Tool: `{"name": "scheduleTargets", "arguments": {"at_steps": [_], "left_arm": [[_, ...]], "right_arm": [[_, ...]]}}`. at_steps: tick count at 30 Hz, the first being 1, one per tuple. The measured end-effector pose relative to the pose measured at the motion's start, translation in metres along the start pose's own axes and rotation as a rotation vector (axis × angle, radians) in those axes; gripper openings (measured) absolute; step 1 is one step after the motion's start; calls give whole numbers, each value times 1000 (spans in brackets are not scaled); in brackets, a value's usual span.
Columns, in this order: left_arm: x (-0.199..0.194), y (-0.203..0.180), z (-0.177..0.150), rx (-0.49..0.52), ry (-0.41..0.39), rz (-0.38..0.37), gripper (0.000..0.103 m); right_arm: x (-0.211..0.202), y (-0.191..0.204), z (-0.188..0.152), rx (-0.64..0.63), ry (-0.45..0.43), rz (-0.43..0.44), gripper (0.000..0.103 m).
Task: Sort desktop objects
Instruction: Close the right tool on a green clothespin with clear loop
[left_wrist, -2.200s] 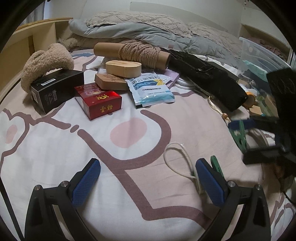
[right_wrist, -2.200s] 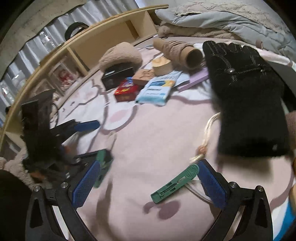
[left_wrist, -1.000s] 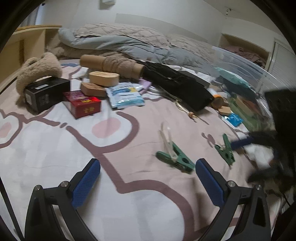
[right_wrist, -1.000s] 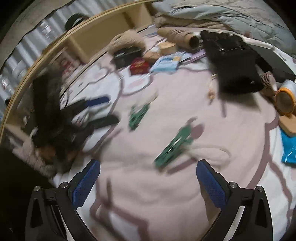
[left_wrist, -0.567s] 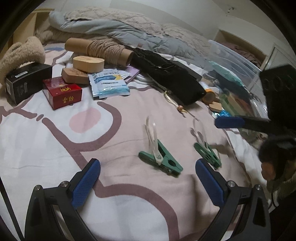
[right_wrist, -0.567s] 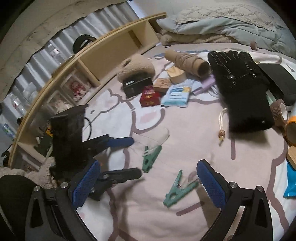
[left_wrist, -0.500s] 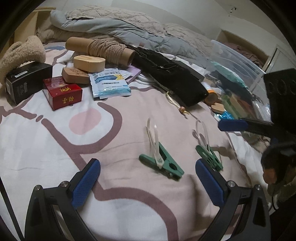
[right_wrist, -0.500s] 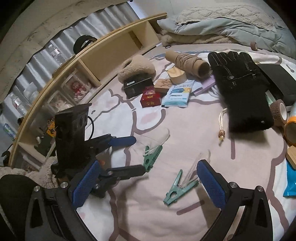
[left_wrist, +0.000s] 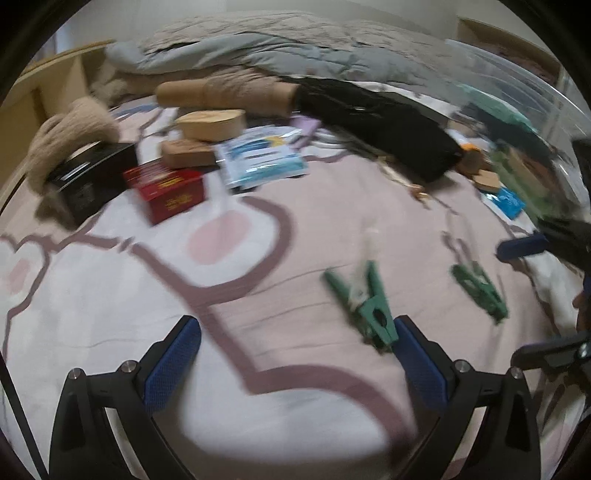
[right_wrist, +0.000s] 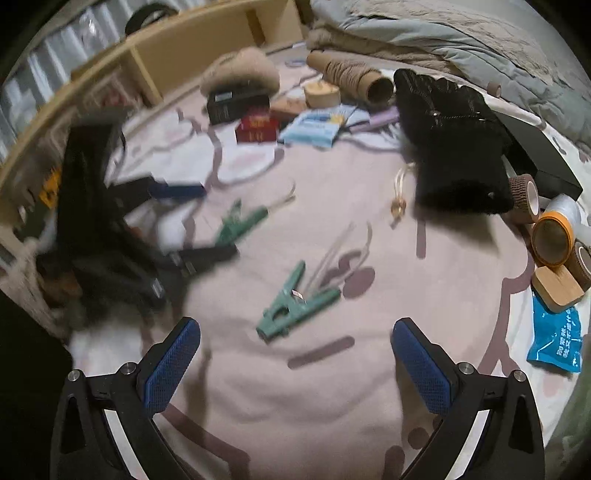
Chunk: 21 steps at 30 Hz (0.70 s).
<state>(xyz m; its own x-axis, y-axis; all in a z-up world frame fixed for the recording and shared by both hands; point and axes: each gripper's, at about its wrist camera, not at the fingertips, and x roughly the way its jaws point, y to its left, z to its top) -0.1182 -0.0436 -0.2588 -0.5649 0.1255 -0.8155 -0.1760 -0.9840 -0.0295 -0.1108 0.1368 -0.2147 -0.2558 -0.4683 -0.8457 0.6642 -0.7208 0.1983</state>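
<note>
Two green clothes pegs lie on the pink patterned bedsheet (left_wrist: 332, 236). In the left wrist view, one peg (left_wrist: 365, 306) rests just ahead of my left gripper's right finger, and the other peg (left_wrist: 478, 291) lies further right. My left gripper (left_wrist: 295, 365) is open and holds nothing. In the right wrist view, a peg (right_wrist: 295, 299) lies just ahead of my open, unloaded right gripper (right_wrist: 295, 365). The second peg (right_wrist: 240, 221) sits by the blurred left gripper (right_wrist: 216, 221). The right gripper (left_wrist: 509, 302) shows at the far right of the left wrist view.
At the back are a red box (left_wrist: 166, 192), a black box (left_wrist: 92, 177), wooden boxes (left_wrist: 210, 123), a sachet (left_wrist: 262, 157), a twine tube (left_wrist: 229, 92) and a black glove (right_wrist: 454, 144). Tape rolls (right_wrist: 552, 240) and a blue packet (right_wrist: 557, 339) lie right. A clear bin (left_wrist: 517, 110) stands at the right.
Both grippers have moved lower and closer to the pegs, which now lie nearer their fingers. Both views are motion-blurred. Both grippers stay open.
</note>
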Motion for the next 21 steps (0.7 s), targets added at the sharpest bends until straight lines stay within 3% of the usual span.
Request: {"name": "scheduleTargets", "arguments": {"at_steps": [2, 6, 16, 21], "left_arm": [[-3, 12, -1, -21, 9, 50, 103], [-7, 28, -3, -64, 19, 75, 103], [-7, 16, 5, -48, 7, 2, 103], [-3, 6, 3, -17, 8, -48, 103]], "right_arm": [[3, -1, -1, -6, 11, -25, 103], [4, -10, -2, 19, 5, -77, 103], [-4, -53, -7, 188, -14, -222, 103], [-12, -60, -9, 224, -44, -214, 103]]}}
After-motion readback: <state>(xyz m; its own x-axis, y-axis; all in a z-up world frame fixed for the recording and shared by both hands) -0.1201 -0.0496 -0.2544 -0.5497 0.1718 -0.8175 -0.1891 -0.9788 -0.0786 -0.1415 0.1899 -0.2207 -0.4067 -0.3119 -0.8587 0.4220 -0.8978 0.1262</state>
